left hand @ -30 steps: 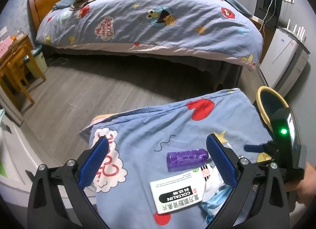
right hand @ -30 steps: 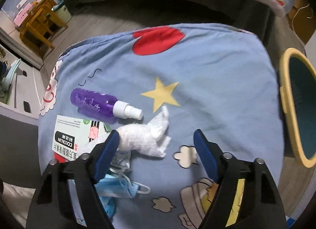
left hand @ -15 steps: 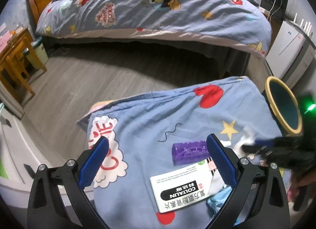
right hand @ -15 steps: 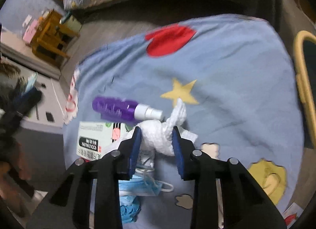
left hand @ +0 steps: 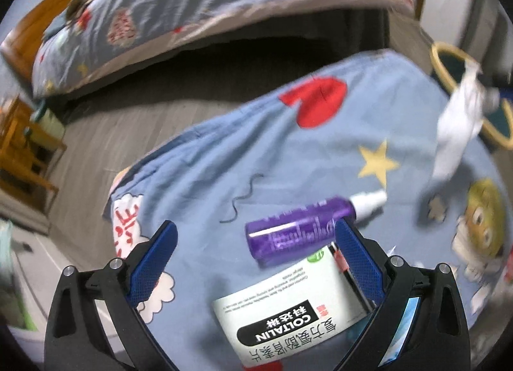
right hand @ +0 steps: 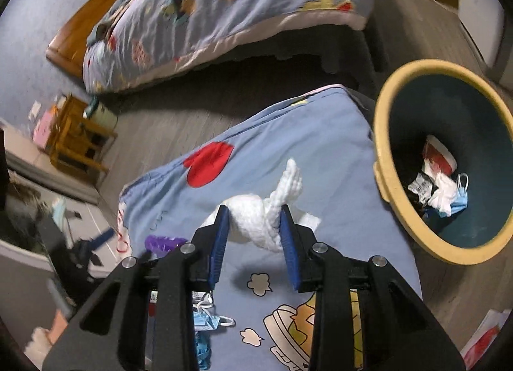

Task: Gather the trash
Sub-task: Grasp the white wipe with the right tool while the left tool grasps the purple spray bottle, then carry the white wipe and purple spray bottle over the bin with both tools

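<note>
My right gripper (right hand: 255, 222) is shut on a crumpled white tissue (right hand: 256, 214) and holds it above the blue cartoon cloth (right hand: 320, 146), left of the yellow-rimmed bin (right hand: 381, 134). The same tissue (left hand: 455, 121) hangs at the right in the left wrist view, near the bin (left hand: 449, 50). My left gripper (left hand: 256, 243) is open above a purple spray bottle (left hand: 298, 230) and a white COLTALIN box (left hand: 288, 310). A blue face mask (right hand: 205, 323) lies under my right gripper.
The bin holds tissue, a blue mask and wrappers (right hand: 442, 185). A bed with a blue quilt (right hand: 240, 2) stands behind. A wooden stool (right hand: 77, 137) is at the left on the grey floor. White cabinets (left hand: 465, 18) stand at the far right.
My right gripper has shut on the tissue, lifted it off the cloth and carried it right, near the bin. My left gripper has moved down closer to the bottle and box.
</note>
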Motion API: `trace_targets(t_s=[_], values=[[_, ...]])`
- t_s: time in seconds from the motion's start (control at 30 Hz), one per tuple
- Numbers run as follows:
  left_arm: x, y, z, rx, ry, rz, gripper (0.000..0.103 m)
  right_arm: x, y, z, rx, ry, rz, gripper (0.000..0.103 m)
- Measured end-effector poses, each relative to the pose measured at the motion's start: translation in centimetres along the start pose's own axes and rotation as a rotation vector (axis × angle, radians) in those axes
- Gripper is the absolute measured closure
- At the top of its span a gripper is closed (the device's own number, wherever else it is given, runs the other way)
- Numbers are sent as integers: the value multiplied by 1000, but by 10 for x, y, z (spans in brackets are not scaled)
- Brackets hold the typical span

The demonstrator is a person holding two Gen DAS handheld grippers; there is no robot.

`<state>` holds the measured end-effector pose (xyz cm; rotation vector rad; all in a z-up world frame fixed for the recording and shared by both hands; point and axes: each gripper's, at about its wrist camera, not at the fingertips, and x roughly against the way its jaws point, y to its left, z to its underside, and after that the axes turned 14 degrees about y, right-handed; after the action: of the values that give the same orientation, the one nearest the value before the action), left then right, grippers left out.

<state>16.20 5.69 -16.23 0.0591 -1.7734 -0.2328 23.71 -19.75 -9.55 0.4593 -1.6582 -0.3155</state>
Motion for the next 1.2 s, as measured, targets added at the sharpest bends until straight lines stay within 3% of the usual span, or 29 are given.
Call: trace_targets(t_s=[0.3,0.5,0.63,0.77,0.93,1.03,1.2], values=[[-28,-34,-12,-142,36,-41,6,7,-15,-7,-27,-7,-70,72],[-43,-45,-25,-175,33,-38,9,9,-24,-8,-31,-4,-83,72],[-47,-49,-33,-192,24,0,23,7,-28,-10,-37,6,-87,72],[-48,-44,-40,-154,12,65,51,5,-28,-12,-33,9,-84,72],[-50,-39,-45,-136,7,104,56,2,-26,-12,-32,15,-79,72],[-50,-34,-52,-127,10,119,67,1,-25,-12,-26,15,-75,72],[-35,-29,-52,-100,-44,143,68,2,-24,-12,-18,8,-66,72]])
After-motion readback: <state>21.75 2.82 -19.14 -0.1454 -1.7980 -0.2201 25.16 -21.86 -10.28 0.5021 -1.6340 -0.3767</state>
